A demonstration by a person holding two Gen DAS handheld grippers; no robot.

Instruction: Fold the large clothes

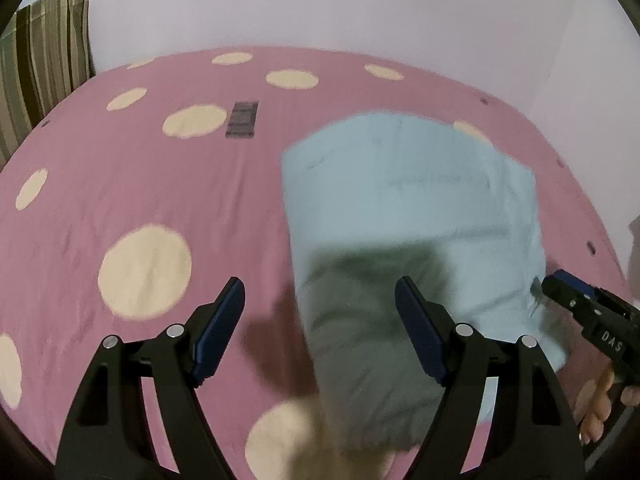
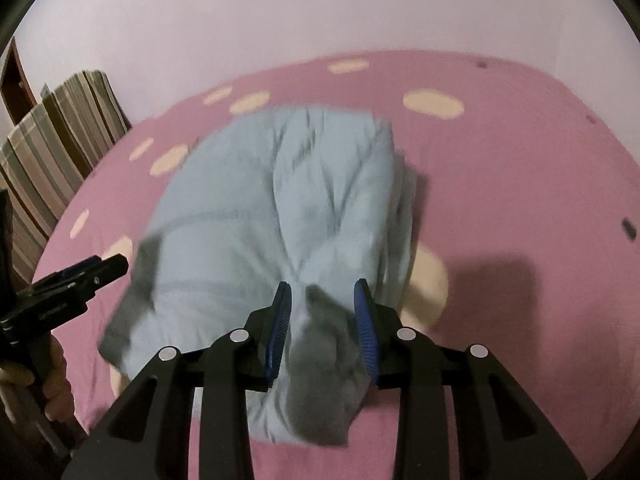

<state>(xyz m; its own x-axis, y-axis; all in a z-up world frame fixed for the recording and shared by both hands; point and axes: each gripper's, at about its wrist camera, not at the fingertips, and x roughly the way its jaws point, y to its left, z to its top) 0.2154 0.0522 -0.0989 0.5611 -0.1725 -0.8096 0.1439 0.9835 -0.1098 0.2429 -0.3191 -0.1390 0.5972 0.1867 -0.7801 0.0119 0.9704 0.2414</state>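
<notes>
Pale blue bunched garment (image 2: 280,208) on pink spotted bedsheet (image 1: 120,184): left gripper (image 1: 320,300) spread empty, right gripper (image 2: 323,300) apart astride a fold; best pinched at the edge.

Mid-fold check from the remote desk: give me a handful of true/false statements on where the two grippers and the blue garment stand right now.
1. The left gripper is open with nothing held between its pads. True.
2. The light blue garment hangs from a rack. False: it lies on the pink spotted bedsheet.
3. The right gripper has a bunch of the garment between its fingers. True; motion blur hides whether it is clamped.
4. The striped cushion lies on top of the garment. False: it stands at the far left edge of the bed, apart from it.
5. A small dark rectangular item rests on the sheet, clear of the garment. True.
</notes>
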